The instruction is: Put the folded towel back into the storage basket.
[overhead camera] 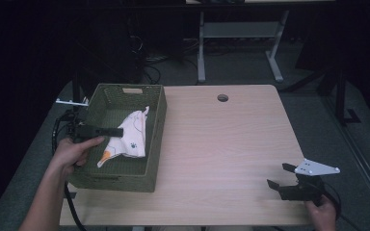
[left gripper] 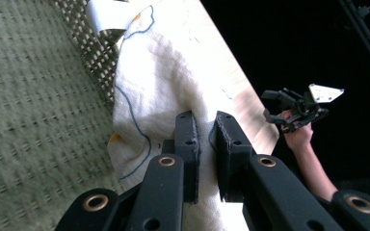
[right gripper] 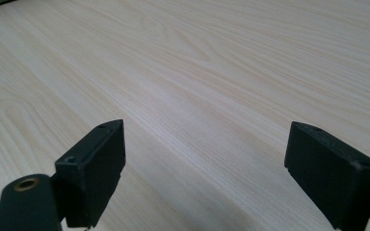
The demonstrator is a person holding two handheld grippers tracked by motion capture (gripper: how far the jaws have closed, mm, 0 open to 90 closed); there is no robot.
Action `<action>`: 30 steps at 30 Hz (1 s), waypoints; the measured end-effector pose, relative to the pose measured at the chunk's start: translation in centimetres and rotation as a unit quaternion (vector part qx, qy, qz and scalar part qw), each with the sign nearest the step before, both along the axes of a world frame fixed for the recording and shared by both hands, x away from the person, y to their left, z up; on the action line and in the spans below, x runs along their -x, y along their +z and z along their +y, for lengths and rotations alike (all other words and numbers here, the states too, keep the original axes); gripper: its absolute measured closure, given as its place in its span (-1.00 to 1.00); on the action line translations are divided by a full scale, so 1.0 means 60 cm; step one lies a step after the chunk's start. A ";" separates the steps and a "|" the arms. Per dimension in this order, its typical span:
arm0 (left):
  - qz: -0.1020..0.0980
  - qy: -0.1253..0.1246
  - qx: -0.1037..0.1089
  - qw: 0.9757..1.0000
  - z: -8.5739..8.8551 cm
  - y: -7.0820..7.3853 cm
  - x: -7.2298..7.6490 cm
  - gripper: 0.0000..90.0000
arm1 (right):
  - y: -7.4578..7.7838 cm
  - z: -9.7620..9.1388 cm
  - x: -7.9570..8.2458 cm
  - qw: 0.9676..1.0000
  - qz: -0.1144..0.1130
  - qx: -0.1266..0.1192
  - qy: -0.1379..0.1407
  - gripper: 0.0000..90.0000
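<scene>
The left gripper (left gripper: pixel 206 126) is clamped on a fold of the cloth (left gripper: pixel 159 72): in the left gripper view its two black jaws stand close together with a ridge of white fabric pinched between the pads. From the high view this gripper (overhead camera: pixel 118 131) reaches in over the left wall of the basket (overhead camera: pixel 156 120), held level by the left hand (overhead camera: pixel 74 151), its cable hanging down off the left edge of the bench (overhead camera: pixel 221 159).

The cloth (overhead camera: pixel 130 137) is white with thin blue outlines, a small paw print and an orange patch at its near corner. It lies inside the basket, draped from near the middle of the floor up toward the right wall, with one corner sticking up at the far end. The basket is a green woven rectangle with a handle slot in its far wall, and it sits on the left part of the bench, its left side at the bench edge.

The right gripper (overhead camera: pixel 280 177) rests well apart from the basket, at the near right corner of the bench, with the right hand (overhead camera: pixel 323 211) behind it and a grey three-cornered plate on top. Its jaws are spread wide with nothing between them; in the right gripper view they frame bare pale wood (right gripper: pixel 197 96).
</scene>
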State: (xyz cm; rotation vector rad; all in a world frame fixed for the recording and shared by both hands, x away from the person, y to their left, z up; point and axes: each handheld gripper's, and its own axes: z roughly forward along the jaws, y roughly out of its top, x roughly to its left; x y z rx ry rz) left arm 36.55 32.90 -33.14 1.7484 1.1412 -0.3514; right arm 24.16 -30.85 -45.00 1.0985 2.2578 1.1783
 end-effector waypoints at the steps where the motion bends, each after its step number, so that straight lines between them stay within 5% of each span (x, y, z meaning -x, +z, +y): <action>1: 0.001 -0.002 -0.003 1.000 0.003 -0.002 -0.002 0.83 | 0.000 0.000 0.000 1.000 0.000 0.001 0.000 -0.70; 18: 0.016 -0.017 -0.083 0.996 0.007 -0.044 -0.041 0.82 | -0.004 0.006 -0.004 1.000 0.005 0.006 -0.003 -0.70; 22: -0.005 -0.034 -0.130 0.991 -0.001 -0.047 -0.052 0.82 | -0.004 0.007 -0.004 1.000 0.007 0.008 -0.004 -0.70; 24: -0.040 -0.032 -0.185 0.981 -0.006 -0.044 -0.057 0.80 | -0.004 0.006 -0.004 1.000 0.006 0.007 -0.004 -0.70; 26: -0.050 -0.004 -0.220 0.974 -0.007 -0.045 -0.064 0.47 | -0.006 0.007 -0.006 1.000 0.007 0.007 -0.004 -0.70; 30: -0.043 0.008 -0.217 0.975 -0.006 -0.050 -0.068 0.39 | -0.007 0.008 -0.006 1.000 0.010 0.012 -0.002 -0.70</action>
